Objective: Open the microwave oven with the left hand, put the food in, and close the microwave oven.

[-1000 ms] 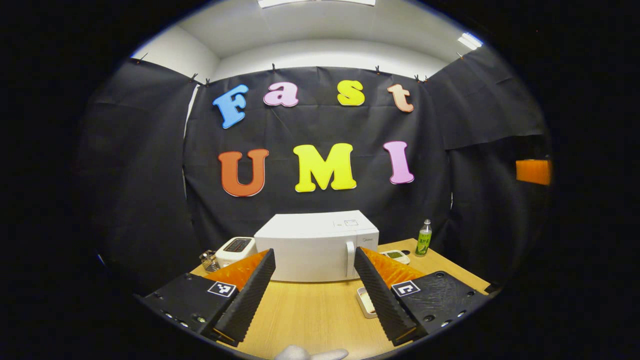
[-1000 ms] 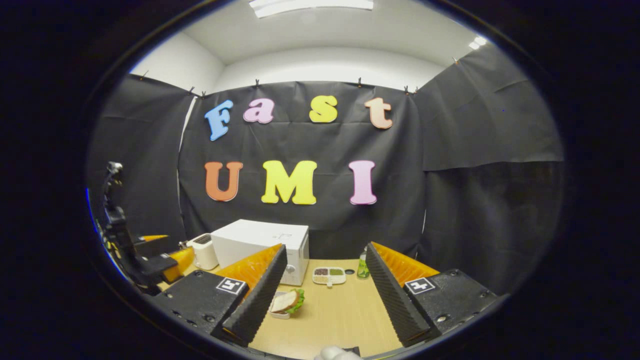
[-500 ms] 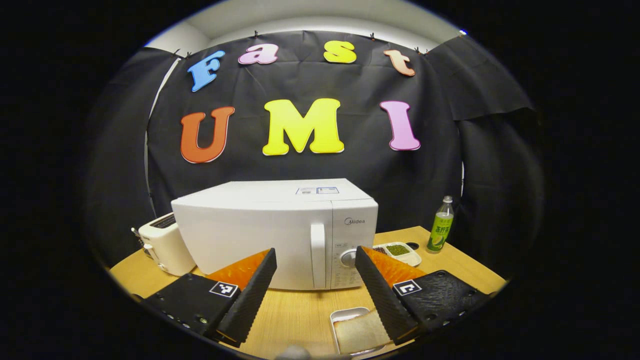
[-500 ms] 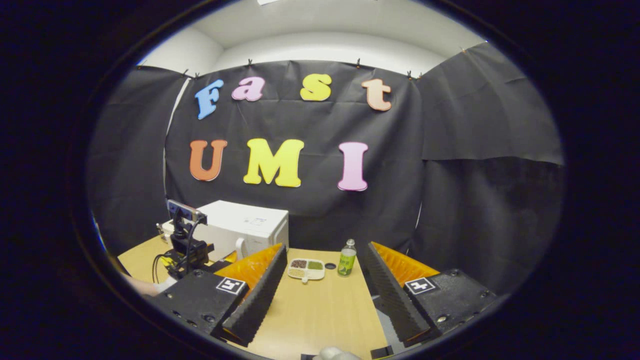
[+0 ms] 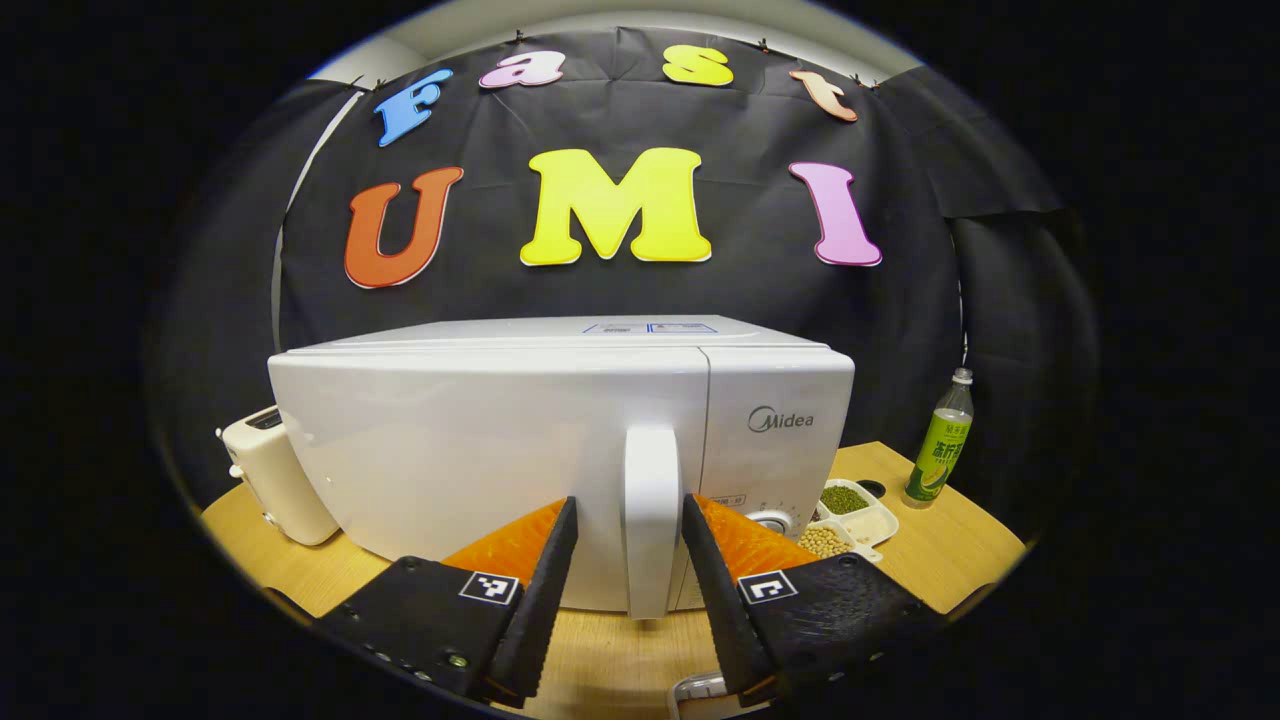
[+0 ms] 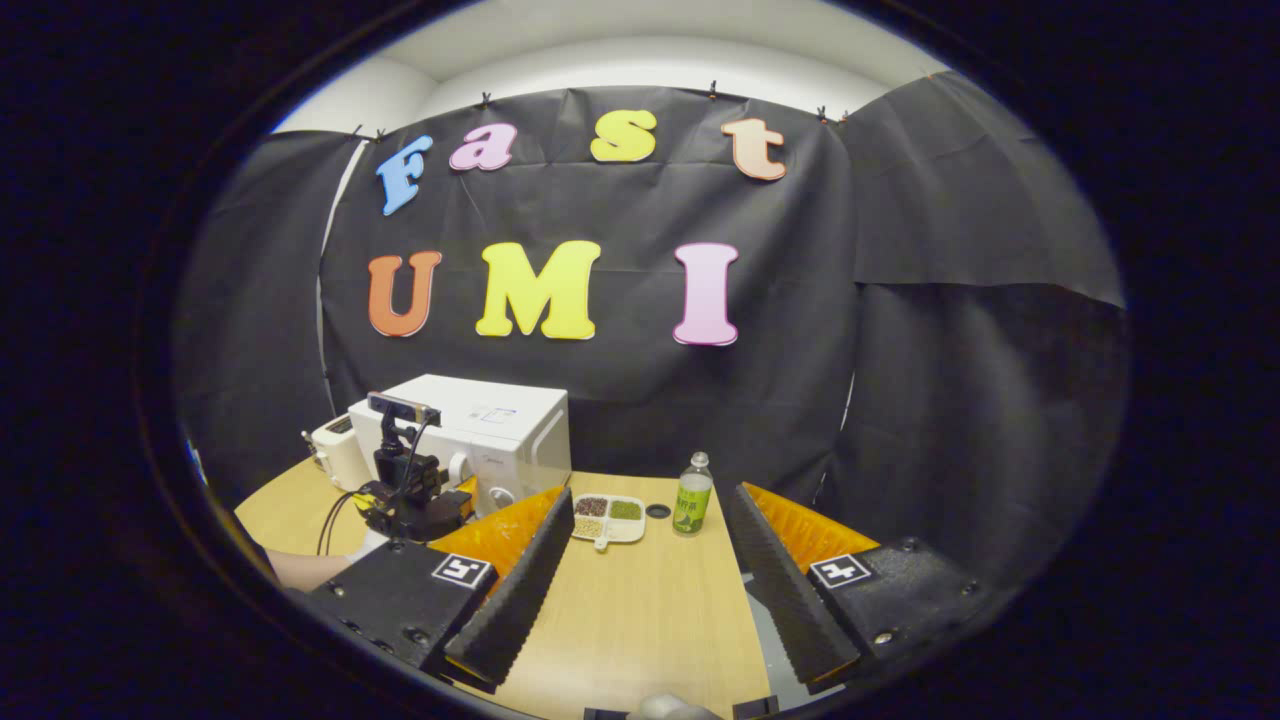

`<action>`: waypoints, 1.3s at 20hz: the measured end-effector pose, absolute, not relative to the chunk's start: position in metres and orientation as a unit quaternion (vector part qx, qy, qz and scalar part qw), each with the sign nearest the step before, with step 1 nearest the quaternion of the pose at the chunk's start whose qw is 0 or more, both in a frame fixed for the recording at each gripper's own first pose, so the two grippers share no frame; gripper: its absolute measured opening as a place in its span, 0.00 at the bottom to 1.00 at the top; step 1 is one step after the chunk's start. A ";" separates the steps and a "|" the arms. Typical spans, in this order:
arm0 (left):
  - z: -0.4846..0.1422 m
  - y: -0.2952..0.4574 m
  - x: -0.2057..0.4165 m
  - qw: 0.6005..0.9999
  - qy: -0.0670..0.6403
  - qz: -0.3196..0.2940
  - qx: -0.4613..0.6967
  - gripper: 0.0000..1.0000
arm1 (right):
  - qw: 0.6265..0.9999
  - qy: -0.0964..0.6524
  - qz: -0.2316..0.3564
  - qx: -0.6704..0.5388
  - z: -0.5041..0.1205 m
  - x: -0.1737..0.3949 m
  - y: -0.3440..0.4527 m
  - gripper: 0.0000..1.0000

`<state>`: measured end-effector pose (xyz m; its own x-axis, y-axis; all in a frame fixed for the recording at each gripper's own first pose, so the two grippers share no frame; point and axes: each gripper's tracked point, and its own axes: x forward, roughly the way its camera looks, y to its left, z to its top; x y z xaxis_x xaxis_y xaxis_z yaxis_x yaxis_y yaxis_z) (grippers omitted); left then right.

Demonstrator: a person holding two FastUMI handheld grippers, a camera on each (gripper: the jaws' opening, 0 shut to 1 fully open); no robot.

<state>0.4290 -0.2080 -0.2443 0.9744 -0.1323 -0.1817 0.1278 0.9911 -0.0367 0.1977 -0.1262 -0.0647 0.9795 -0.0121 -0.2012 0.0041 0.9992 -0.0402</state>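
Your left gripper (image 5: 625,560) has its fingers spread a little wider than the microwave's door handle (image 5: 651,515), which stands upright between them; small gaps show on both sides. The white microwave oven (image 5: 480,450) is closed on the wooden table (image 5: 960,555). A toaster (image 5: 275,470) sits at its left, a divided bean dish (image 5: 850,515) and green bottle (image 5: 940,440) at its right. Your right gripper (image 6: 645,575) hangs wide apart over bare tabletop, holding nothing.

Quick count of what's on the tabletop (image 6: 640,610): one microwave (image 5: 480,450), one toaster (image 5: 275,475), one green bottle (image 5: 940,440), one divided snack tray (image 5: 850,515). Plus two hand-held grippers, left (image 5: 620,590) and right (image 6: 648,590).
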 end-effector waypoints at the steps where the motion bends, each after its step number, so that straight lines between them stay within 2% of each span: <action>1: -0.245 -0.209 0.425 0.993 0.095 -0.073 -0.017 0.60 | 0.994 0.105 -0.004 -0.019 -0.068 0.197 -0.128 1.00; 2: -0.244 -0.213 0.425 0.992 0.098 -0.083 -0.017 0.42 | 0.994 0.106 -0.004 -0.018 -0.069 0.197 -0.129 1.00; 3: -0.244 -0.214 0.421 0.992 0.098 -0.083 -0.007 0.37 | 0.994 0.107 -0.004 -0.018 -0.069 0.197 -0.130 0.94; 4: -0.246 -0.214 0.429 0.992 0.099 -0.081 0.005 0.24 | 0.994 0.108 -0.002 -0.019 -0.070 0.196 -0.130 0.94; 5: -0.246 -0.212 0.429 0.992 0.100 -0.080 0.004 0.12 | 0.994 0.110 0.000 -0.020 -0.070 0.196 -0.130 1.00; 6: -0.246 -0.213 0.427 0.991 0.103 -0.080 -0.006 0.17 | 0.994 0.109 0.004 -0.022 -0.069 0.196 -0.129 0.94; 7: -0.248 -0.212 0.428 0.991 0.109 -0.081 -0.017 0.14 | 0.994 0.106 0.006 -0.025 -0.068 0.197 -0.129 1.00; 8: -0.248 -0.212 0.428 0.990 0.113 -0.082 -0.024 0.11 | 0.994 0.103 0.008 -0.026 -0.066 0.198 -0.128 0.94; 11: -0.247 -0.212 0.426 0.988 0.123 -0.087 -0.031 0.05 | 0.995 0.098 0.022 -0.023 -0.062 0.198 -0.120 0.94; 12: -0.248 -0.212 0.425 0.987 0.126 -0.089 -0.035 0.05 | 0.995 0.098 0.027 -0.025 -0.063 0.199 -0.117 1.00; 13: -0.249 -0.211 0.419 0.987 0.133 -0.089 -0.033 0.05 | 0.995 0.095 0.029 -0.026 -0.060 0.200 -0.115 0.94; 14: -0.249 -0.209 0.410 0.987 0.126 -0.094 -0.028 0.05 | 0.995 0.091 0.032 -0.025 -0.057 0.200 -0.112 0.94; 15: -0.248 -0.206 0.401 0.988 0.118 -0.099 -0.024 0.05 | 0.995 0.087 0.035 -0.023 -0.054 0.200 -0.109 1.00; 16: -0.248 -0.202 0.390 0.987 0.118 -0.104 -0.028 0.05 | 0.995 0.086 0.038 -0.019 -0.054 0.200 -0.105 0.94; 17: -0.250 -0.198 0.378 0.986 0.124 -0.107 -0.032 0.05 | 0.995 0.085 0.041 -0.016 -0.054 0.199 -0.102 1.00; 18: -0.251 -0.191 0.366 0.986 0.125 -0.110 -0.033 0.06 | 0.995 0.084 0.043 -0.015 -0.055 0.197 -0.098 0.94; 22: -0.254 -0.160 0.317 0.984 0.137 -0.108 -0.021 0.05 | 0.995 0.085 0.050 -0.003 -0.059 0.184 -0.082 0.94; 23: -0.256 -0.151 0.306 0.984 0.141 -0.107 -0.020 0.06 | 0.995 0.084 0.051 -0.003 -0.060 0.181 -0.078 1.00; 24: -0.255 -0.145 0.297 0.984 0.143 -0.108 -0.016 0.09 | 0.995 0.083 0.051 -0.003 -0.061 0.177 -0.075 0.94; 25: -0.257 -0.137 0.289 0.984 0.145 -0.107 -0.009 0.11 | 0.995 0.083 0.054 0.000 -0.061 0.173 -0.071 0.94; 26: -0.255 -0.129 0.283 0.984 0.141 -0.106 -0.001 0.21 | 0.995 0.083 0.055 0.002 -0.063 0.170 -0.066 0.94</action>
<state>0.2834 -0.1287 -0.2553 0.9377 -0.2086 -0.2779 0.2081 0.9776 -0.0315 0.1702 -0.0664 -0.0629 0.9801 0.1099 -0.1652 -0.1093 0.9939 0.0129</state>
